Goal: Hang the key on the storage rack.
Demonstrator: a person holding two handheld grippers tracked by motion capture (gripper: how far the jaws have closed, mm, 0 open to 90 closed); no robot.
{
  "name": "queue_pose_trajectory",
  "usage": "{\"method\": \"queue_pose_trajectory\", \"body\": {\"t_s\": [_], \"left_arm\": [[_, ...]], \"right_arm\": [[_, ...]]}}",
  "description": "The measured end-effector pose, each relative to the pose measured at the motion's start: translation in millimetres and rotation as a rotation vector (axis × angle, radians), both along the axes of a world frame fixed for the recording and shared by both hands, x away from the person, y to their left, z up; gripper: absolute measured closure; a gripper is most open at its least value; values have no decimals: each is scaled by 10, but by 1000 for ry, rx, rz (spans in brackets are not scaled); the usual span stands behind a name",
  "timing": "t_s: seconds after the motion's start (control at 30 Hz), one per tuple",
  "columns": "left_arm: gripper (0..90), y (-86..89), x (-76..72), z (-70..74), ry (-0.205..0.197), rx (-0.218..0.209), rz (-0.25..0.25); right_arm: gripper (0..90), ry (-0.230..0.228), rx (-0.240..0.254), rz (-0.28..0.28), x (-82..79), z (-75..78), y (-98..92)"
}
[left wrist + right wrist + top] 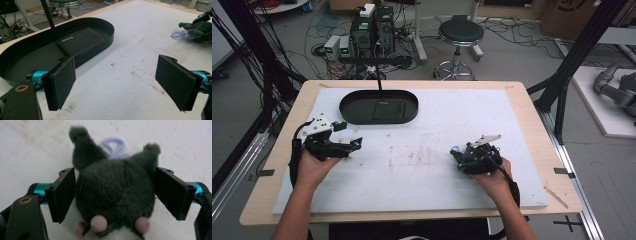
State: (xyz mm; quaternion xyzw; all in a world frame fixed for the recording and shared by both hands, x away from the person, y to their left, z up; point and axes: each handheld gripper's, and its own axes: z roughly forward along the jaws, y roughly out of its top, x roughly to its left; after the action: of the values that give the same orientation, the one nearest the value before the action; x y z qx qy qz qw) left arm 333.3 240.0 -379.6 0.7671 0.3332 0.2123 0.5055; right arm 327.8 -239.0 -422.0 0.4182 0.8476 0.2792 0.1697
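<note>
Standing beside the white foam-covered surface (422, 170), I judged the work to be at its very beginning: the small dark grey plush toy with pink paws and a lilac loop (113, 192) lay on the pad at the person's right-hand side, well apart from the black oval tray (378, 106) at the far left of the pad, and nothing plush was in that tray. What the tray did hold was a flat black rectangular case (81, 41), lying on its floor towards one end.

The right gripper (115, 195) was set around the toy, one jaw on each side of its round body. The pads sat just beside the fur, perhaps brushing it, but they had not pressed it in, so I took the jaws as spread rather than clamped. The toy rested on the pad, not lifted, with its loop pointing away from the gripper.

The left gripper (122, 82) hung low over bare foam just in front of the tray, its jaws wide apart and holding nothing.

By my reckoning the approach to the toy was done and little else. Left to do, as it looked: closing on the plush body, raising it, carrying it across the stained middle of the pad to the tray, and letting go there
</note>
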Motion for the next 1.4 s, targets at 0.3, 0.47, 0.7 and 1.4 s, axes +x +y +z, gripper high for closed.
{"method": "queue_pose_trajectory", "body": {"t_s": [0.3, 0.47, 0.7, 1.4], "left_arm": [[167, -15, -1, 1, 1, 10, -4], [166, -6, -5, 4, 1, 5, 2], [167, 30, -30, 27, -4, 1, 10], [166, 157, -131, 53, -11, -15, 35]], "right_arm": [[338, 23, -42, -2, -6, -30, 11], [359, -26, -7, 20, -2, 103, -2], [359, -109, 64, 36, 95, 419, 9], [355, -156, 129, 127, 759, 1133, 565]]}}
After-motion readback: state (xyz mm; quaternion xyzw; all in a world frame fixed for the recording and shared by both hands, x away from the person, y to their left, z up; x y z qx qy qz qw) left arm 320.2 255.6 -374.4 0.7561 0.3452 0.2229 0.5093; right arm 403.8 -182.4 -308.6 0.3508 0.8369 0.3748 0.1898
